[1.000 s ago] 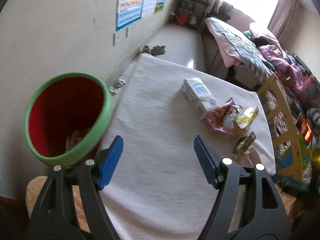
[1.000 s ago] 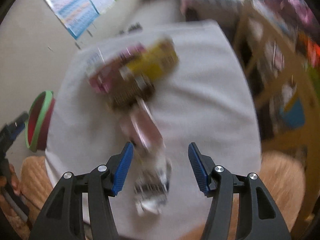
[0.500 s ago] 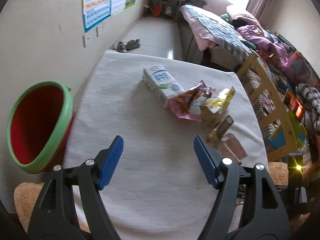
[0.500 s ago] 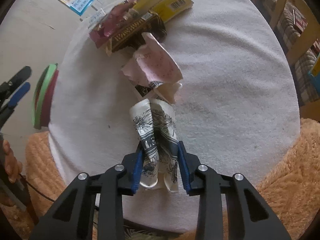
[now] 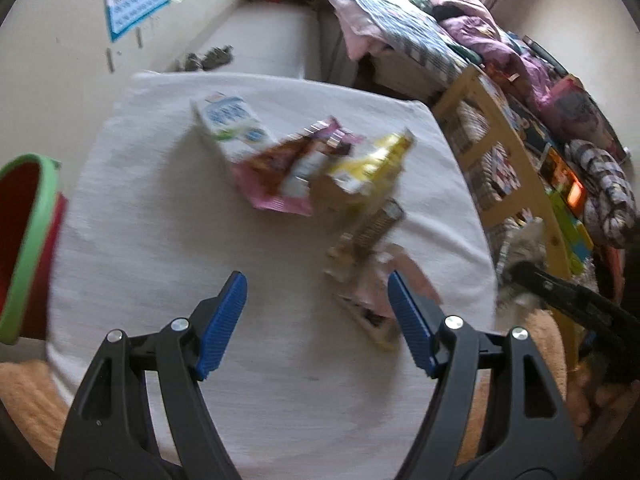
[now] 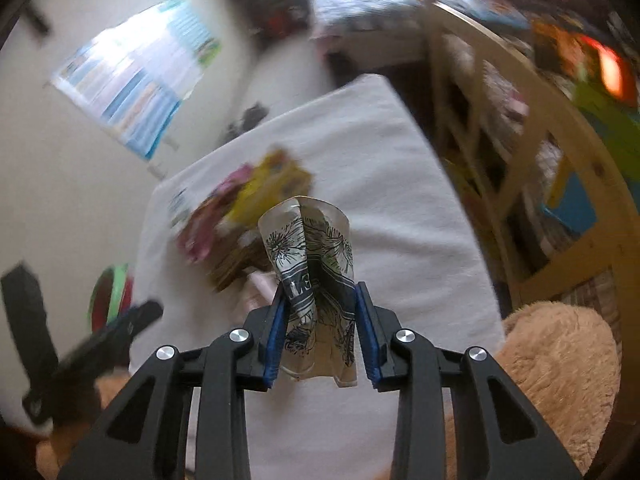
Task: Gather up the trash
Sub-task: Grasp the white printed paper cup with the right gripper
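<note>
**Crushed cup in the right gripper, bin waiting off to the left**

The right gripper [image 6: 320, 332] pinches a crumpled paper cup [image 6: 310, 264] printed with dark flowers; both blue pads press its lower half, and its open, folded mouth sticks up clear of the white cloth [image 6: 380, 160] over the table. The left gripper [image 5: 318, 322] hangs with its jaws spread and nothing between them, above the near part of the cloth.

The rest of the trash lies in a loose cluster on the cloth: a white and blue milk carton [image 5: 230, 124], a pink snack wrapper [image 5: 280, 176] overlapping its near end, a yellow packet [image 5: 372, 164] beside that, a brown-and-gold wrapper [image 5: 368, 236] nearer, and pale pink paper [image 5: 400, 280] just by the left gripper's right pad. Both views are smeared, so the exact overlaps in that heap are hard to read.

The red bin with a green rim [image 5: 28, 248] stands past the left edge of the table, mouth tilted towards the cloth.

The step in hand looks like carrying the cup to the bin. To do it well, keep the pinch firm, since crushed paper may slip, cross above the heap rather than through it, pass clear of the left gripper, and release only once the cup is over the red mouth.
</note>
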Motion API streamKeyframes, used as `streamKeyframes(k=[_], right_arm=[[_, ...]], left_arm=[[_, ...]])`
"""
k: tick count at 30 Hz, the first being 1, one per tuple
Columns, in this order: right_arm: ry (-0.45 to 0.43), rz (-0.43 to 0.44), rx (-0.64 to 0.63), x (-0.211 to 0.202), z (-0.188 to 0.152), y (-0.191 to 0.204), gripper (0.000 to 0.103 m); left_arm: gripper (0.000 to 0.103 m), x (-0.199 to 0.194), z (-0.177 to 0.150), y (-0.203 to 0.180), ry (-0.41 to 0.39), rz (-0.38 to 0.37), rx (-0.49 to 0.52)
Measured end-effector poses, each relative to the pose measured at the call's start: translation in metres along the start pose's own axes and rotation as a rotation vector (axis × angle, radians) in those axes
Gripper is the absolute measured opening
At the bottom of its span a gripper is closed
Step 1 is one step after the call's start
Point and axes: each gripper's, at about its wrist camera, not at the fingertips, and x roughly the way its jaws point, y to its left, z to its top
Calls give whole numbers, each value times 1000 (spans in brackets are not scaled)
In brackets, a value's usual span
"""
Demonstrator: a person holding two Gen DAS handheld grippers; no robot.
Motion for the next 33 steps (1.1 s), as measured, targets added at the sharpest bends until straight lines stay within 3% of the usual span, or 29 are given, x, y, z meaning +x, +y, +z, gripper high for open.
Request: streamKeyframes(k=[9,21,29,33], right_arm=[[9,-48,50,10,-3,-24,32],[-15,-43,7,8,-7,-18,33],[-9,-35,15,10,-9,-21,33],[-6,-33,20,11,-9,-23,33]], left_arm=[[70,53,-4,-31,149,-72,-61],[80,83,0,-51,190,-33,-98],[81,97,-12,-43,253,-23,-125],[67,92,-11,-45,241,-31,-95]])
